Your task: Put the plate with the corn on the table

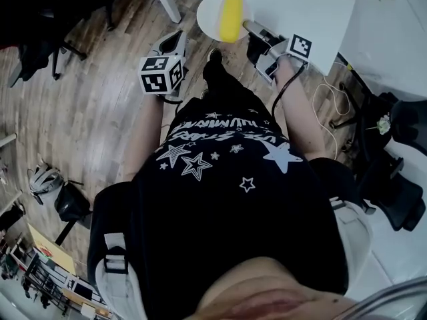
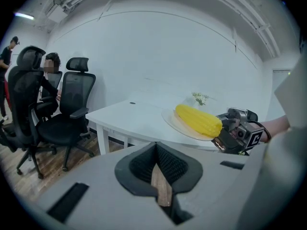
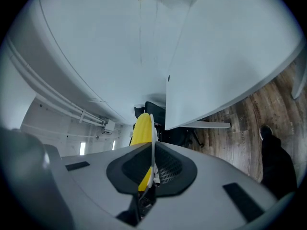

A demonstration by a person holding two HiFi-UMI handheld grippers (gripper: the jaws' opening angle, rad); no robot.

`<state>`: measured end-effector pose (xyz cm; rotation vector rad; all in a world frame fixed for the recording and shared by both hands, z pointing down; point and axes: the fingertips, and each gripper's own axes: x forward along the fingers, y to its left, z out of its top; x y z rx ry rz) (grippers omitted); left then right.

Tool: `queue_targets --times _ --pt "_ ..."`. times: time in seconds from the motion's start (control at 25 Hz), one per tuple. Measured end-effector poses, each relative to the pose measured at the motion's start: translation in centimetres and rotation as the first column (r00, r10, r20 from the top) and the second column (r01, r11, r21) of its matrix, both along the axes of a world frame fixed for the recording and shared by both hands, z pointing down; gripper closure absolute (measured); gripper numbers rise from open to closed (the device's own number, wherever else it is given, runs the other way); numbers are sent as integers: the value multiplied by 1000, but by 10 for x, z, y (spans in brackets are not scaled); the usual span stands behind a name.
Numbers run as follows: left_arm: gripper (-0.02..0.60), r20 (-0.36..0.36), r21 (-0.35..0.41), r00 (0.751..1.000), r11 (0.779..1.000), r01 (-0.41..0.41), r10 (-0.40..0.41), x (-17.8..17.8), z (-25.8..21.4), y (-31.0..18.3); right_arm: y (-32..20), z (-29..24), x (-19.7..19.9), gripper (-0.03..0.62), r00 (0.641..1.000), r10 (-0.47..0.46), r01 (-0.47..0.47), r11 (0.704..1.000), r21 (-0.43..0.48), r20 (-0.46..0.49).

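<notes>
Head view: the right claw [image 1: 251, 27] pinches the rim of the plate [image 1: 210, 12], keeping it level so the corn [image 1: 231, 15] cannot roll. The plate is over the near edge of the bench [image 1: 293, 5], perhaps not yet resting on it. The left claw [image 1: 175, 44], all but closed and empty, waits to the left.

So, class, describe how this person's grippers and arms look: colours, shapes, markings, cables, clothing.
The left gripper and right gripper have pale grey shells with black ribbed pads in a V-shaped mouth. Each carries a white cube with black square markers. A black cable runs along the right forearm. The person wears a black T-shirt with white stars; forearms unsleeved.
</notes>
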<state>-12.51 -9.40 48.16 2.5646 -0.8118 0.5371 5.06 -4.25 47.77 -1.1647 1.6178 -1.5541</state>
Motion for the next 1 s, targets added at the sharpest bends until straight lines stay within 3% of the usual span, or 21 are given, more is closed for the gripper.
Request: queue_targets --times 0.4,1.0 --pt "577 14 -13 999 999 46 -46 17 9 -60 -62 17 21 579 1000 -21 21 1000 -3 1" --pt "577 69 -53 997 998 33 -29 75 32 -153 -156 45 69 579 1000 17 -17 1000 -3 9"
